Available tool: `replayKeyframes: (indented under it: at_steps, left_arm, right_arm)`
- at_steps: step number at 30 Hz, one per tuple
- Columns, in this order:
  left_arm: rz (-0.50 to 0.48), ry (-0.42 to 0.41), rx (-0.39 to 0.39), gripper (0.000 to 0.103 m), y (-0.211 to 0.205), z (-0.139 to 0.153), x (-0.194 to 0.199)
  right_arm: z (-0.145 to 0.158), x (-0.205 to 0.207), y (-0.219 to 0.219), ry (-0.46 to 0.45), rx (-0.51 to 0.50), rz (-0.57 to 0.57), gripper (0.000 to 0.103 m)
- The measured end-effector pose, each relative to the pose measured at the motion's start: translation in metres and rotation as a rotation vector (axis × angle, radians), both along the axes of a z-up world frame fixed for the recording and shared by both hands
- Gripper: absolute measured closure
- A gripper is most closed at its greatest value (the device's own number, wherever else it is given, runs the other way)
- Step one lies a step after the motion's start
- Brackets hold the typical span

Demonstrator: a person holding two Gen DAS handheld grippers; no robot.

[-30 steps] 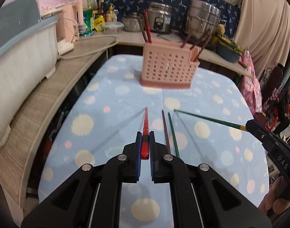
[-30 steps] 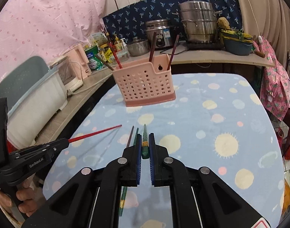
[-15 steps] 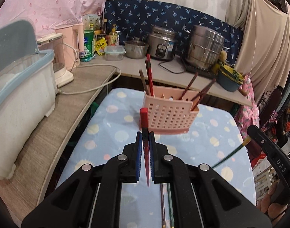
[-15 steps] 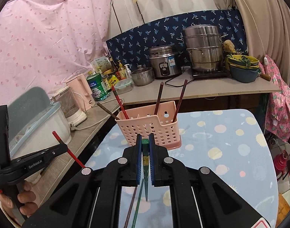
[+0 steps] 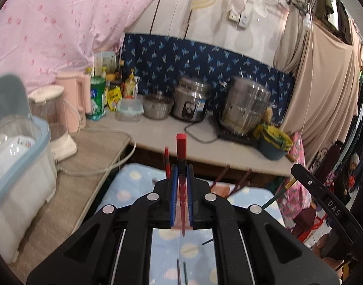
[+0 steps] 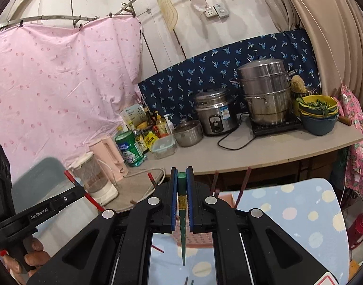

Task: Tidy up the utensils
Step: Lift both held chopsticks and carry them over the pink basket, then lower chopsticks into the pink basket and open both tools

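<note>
My left gripper (image 5: 181, 173) is shut on a red chopstick (image 5: 181, 147), held upright with its thick end up and its tip pointing down. My right gripper (image 6: 181, 169) is shut on a green chopstick (image 6: 183, 237) held the same way. The pink perforated basket (image 6: 195, 237) stands on the dotted blue table (image 6: 300, 213) below and ahead of both grippers, mostly hidden by them. Red and brown chopsticks (image 6: 243, 185) stand in it. Two more chopsticks (image 5: 181, 270) lie on the cloth under the left gripper. Each wrist view shows the other gripper at its edge.
A counter (image 6: 264, 152) wraps behind and left of the table with a rice cooker (image 6: 214, 114), a stacked steel pot (image 6: 264, 95), bowls (image 6: 317, 116), bottles, a pink kettle (image 5: 74, 104) and a lidded dish bin (image 5: 17, 152). A person's hand (image 6: 31, 256) holds the left gripper.
Both grippers rose high above the table with their chopsticks, which swung from pointing forward to upright. The basket dropped low in both views, behind the fingers.
</note>
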State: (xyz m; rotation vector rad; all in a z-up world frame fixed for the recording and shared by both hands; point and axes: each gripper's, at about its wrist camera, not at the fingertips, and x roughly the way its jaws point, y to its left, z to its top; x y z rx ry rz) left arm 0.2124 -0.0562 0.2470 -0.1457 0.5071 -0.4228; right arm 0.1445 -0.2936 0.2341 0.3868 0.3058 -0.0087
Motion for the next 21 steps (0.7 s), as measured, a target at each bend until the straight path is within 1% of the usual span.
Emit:
replayKeyframes:
  at_steps: [4, 7, 10, 14, 21]
  left_arm:
    - [0.025, -0.047, -0.023, 0.096, -0.007, 0.021, 0.024]
    - [0.042, -0.058, -0.029, 0.096, -0.012, 0.025, 0.041]
    - [0.061, -0.066, -0.024, 0.096, -0.016, 0.024, 0.055]
    - [0.068, -0.045, -0.017, 0.096, -0.019, 0.013, 0.072]
    - [0.062, 0.02, 0.003, 0.096, -0.024, -0.022, 0.09]
  right_arm:
    - [0.024, 0.026, -0.011, -0.033, 0.01, -0.031, 0.096]
    - [0.037, 0.046, -0.017, -0.05, 0.015, -0.048, 0.096]
    - [0.04, 0.065, -0.02, -0.05, 0.008, -0.054, 0.096]
    - [0.029, 0.087, -0.02, -0.017, -0.014, -0.058, 0.096]
    - [-0.012, 0.109, -0.017, 0.075, -0.012, -0.049, 0.096]
